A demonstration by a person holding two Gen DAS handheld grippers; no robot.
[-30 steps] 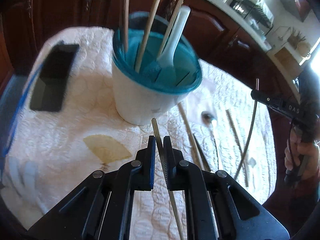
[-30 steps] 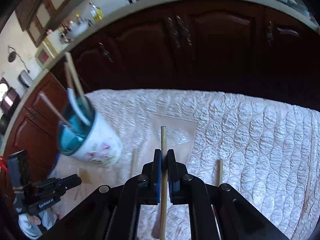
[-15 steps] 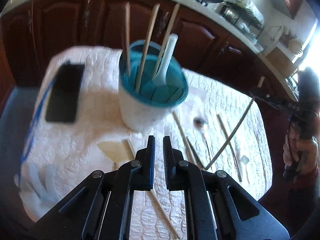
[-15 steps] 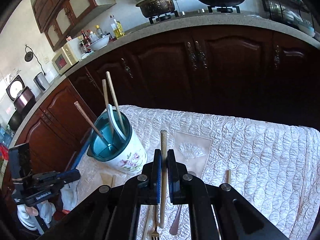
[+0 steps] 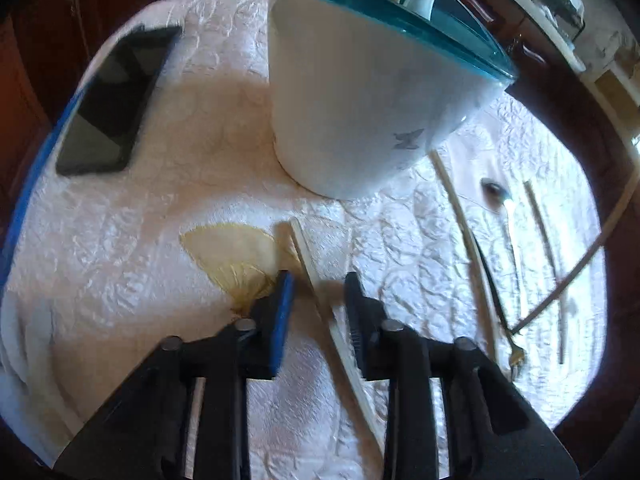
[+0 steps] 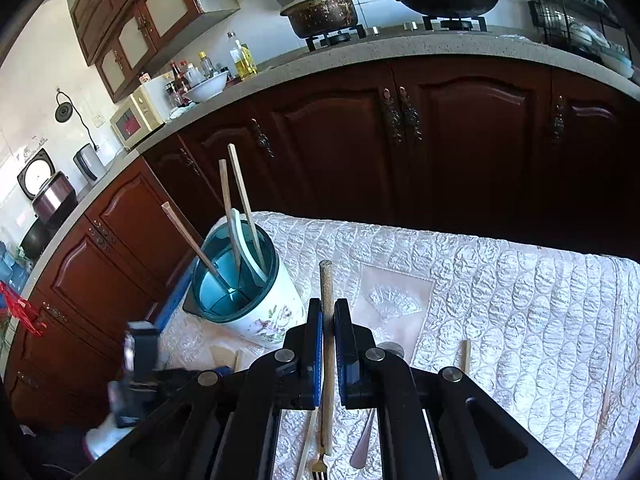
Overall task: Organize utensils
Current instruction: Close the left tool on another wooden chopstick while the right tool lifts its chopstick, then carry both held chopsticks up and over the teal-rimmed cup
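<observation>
The left tool (image 5: 318,284) gapes around a chopstick (image 5: 316,276) beside the holder (image 5: 360,100). The right tool (image 6: 328,312) clamps another chopstick (image 6: 326,280); a phone (image 5: 116,100) lies left of the holder.

Desk under a white quilted cloth (image 5: 120,248). Ahead of the left gripper (image 5: 318,300): utensil holder (image 5: 360,112); ahead-left, black phone (image 5: 116,100); between its fingers, a loose chopstick (image 5: 308,256); off right, spoon (image 5: 496,194), fork (image 5: 514,354), more chopsticks (image 5: 540,220).
</observation>
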